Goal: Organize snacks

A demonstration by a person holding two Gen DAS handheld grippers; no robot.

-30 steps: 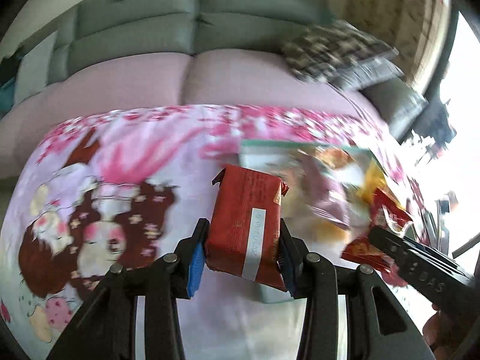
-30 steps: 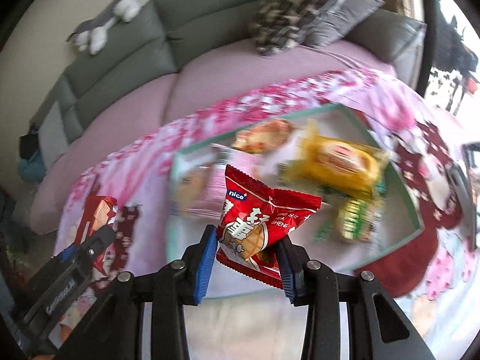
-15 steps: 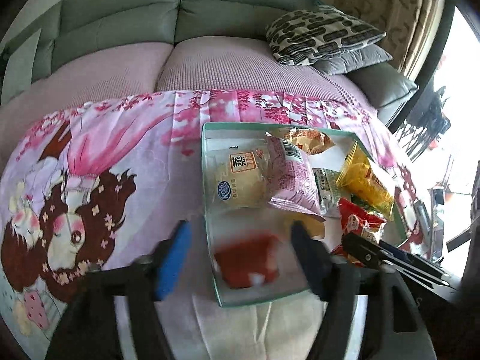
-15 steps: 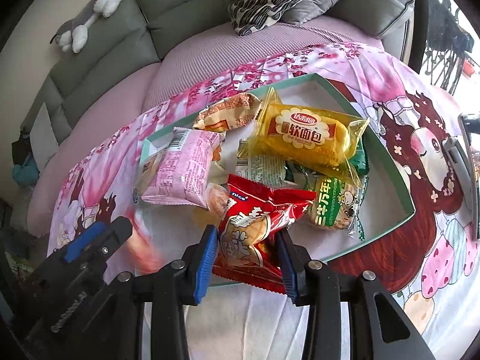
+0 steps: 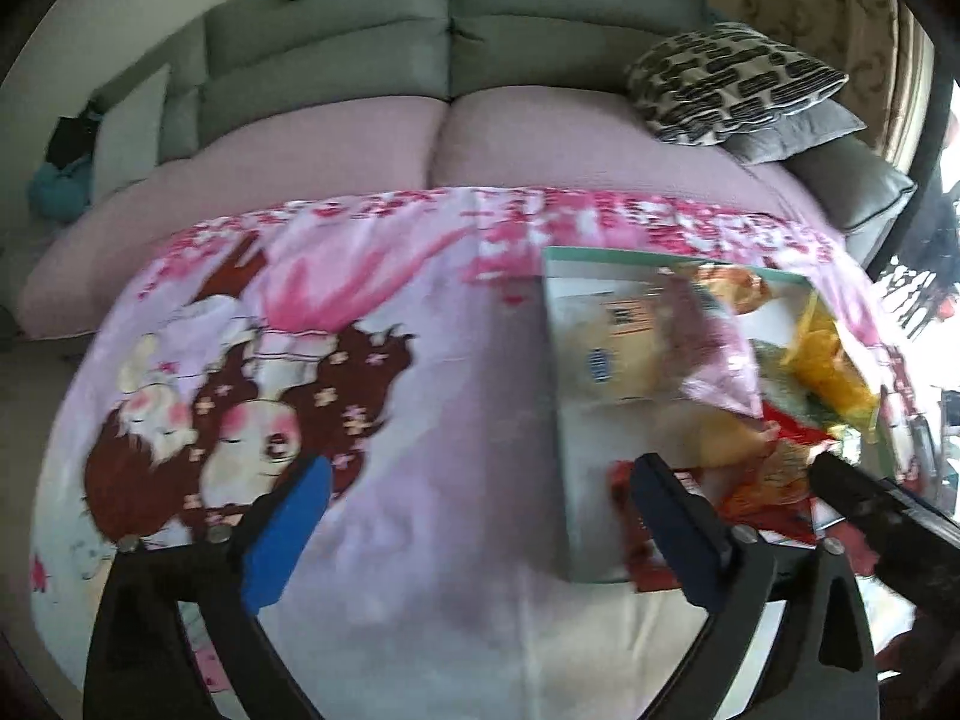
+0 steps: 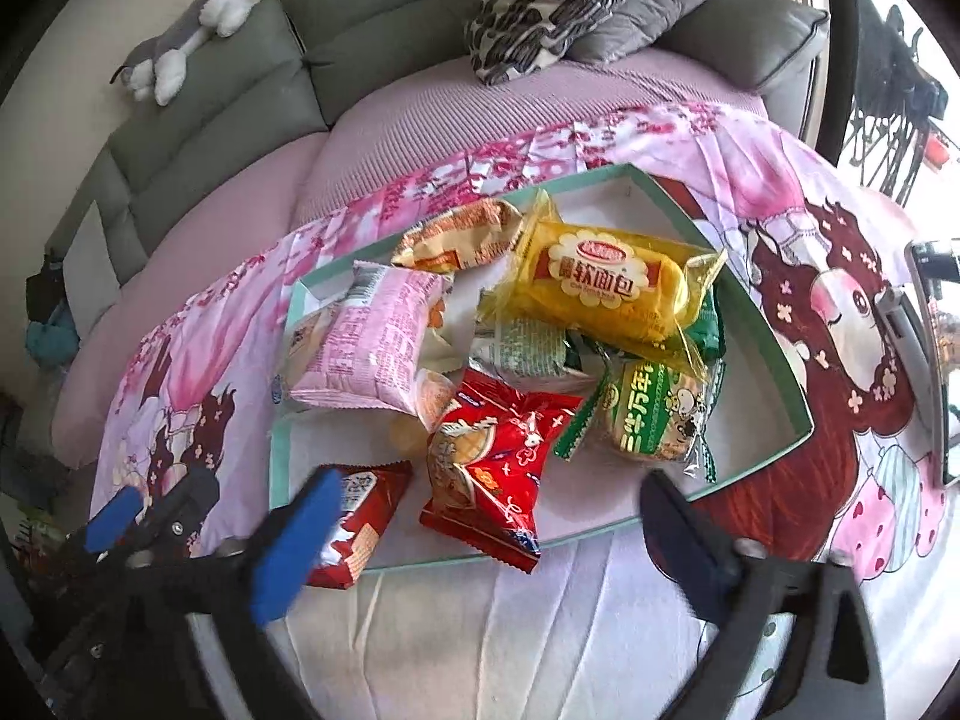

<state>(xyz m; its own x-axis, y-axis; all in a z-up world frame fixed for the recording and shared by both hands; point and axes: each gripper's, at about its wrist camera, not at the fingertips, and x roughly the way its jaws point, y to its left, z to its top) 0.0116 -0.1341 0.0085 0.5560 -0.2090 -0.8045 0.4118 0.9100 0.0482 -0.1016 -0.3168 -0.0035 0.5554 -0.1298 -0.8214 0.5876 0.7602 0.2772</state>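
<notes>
A shallow teal-rimmed tray [image 6: 744, 312] on the pink cartoon cloth holds several snack packs: a yellow one [image 6: 606, 294], a pink one [image 6: 366, 348], a green one [image 6: 654, 414], a red nice pack [image 6: 498, 462] and a dark red pack [image 6: 360, 522] at the tray's near left corner. My right gripper [image 6: 486, 546] is open and empty just before the tray's near edge. My left gripper [image 5: 480, 528] is open and empty over the cloth, left of the tray [image 5: 558, 360]; it also shows in the right wrist view [image 6: 144, 510].
A grey sofa [image 5: 450, 60] with pink seat cushions runs behind the cloth-covered table [image 5: 420, 420]. A patterned pillow [image 6: 558, 6] and a plush toy [image 6: 180, 42] lie on it. A phone-like device [image 6: 936, 360] sits at the table's right edge.
Both grippers opened and let go of their packs, which now lie in the tray. My left gripper has swung left, away from the tray. My right gripper pulled back slightly.
</notes>
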